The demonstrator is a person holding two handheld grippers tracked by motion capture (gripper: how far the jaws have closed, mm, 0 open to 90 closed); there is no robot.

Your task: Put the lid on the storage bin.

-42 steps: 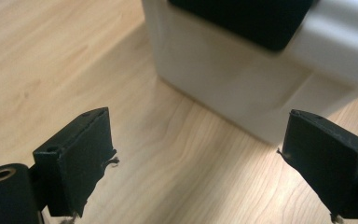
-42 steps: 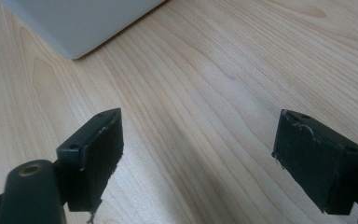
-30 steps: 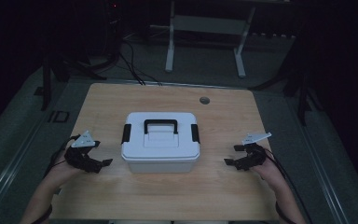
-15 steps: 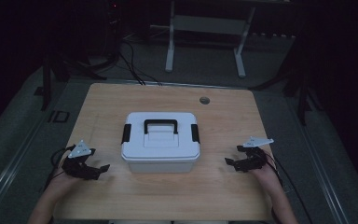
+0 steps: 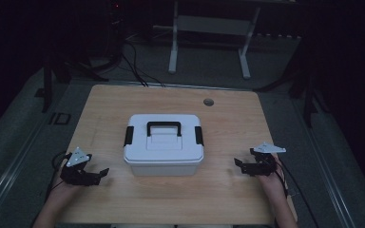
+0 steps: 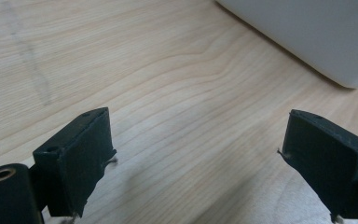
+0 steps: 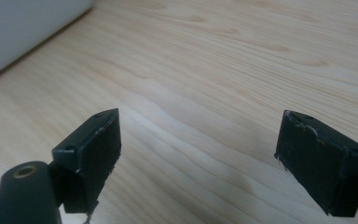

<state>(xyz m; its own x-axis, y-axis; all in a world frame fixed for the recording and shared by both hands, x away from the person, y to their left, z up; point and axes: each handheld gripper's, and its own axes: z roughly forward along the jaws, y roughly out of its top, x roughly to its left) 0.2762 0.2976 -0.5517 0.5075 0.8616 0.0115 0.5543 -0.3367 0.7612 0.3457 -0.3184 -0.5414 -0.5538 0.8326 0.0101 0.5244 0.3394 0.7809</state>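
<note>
Landmark: white storage box (image 5: 164, 145), lid on, black handle (image 5: 163, 127) on top, 2 black latches, 1 on each short end. It sits at the middle of the table (image 5: 228, 199), long axis running left-right across it.

Left of the box: left gripper (image 5: 93, 176), jaws spread wide, nothing between them, low over bare wood near the table's front-left. Box lies to its right and a bit farther from the person. In the left gripper view the left gripper (image 6: 200, 154) has the box corner (image 6: 326, 46) at upper right, apart from both jaws, no contact. Left latch (image 5: 129, 136) is the closest feature for this hand.

Right of the box: right gripper (image 5: 240, 165), jaws also spread wide and empty, hand on the table's front-right. In the right gripper view the right gripper (image 7: 200, 154) has the box wall (image 7: 18, 28) at upper left, apart. Right latch (image 5: 199, 136) faces this side. The right gripper looks slightly nearer the box than the left one, though the dim high view makes that hard to judge.

Room: open wood on both flanks and in front of the box, nothing in either approach path. A small round hole (image 5: 208, 102) lies behind the box, out of the way. Likely next: each gripper moves inward to its own latch.
</note>
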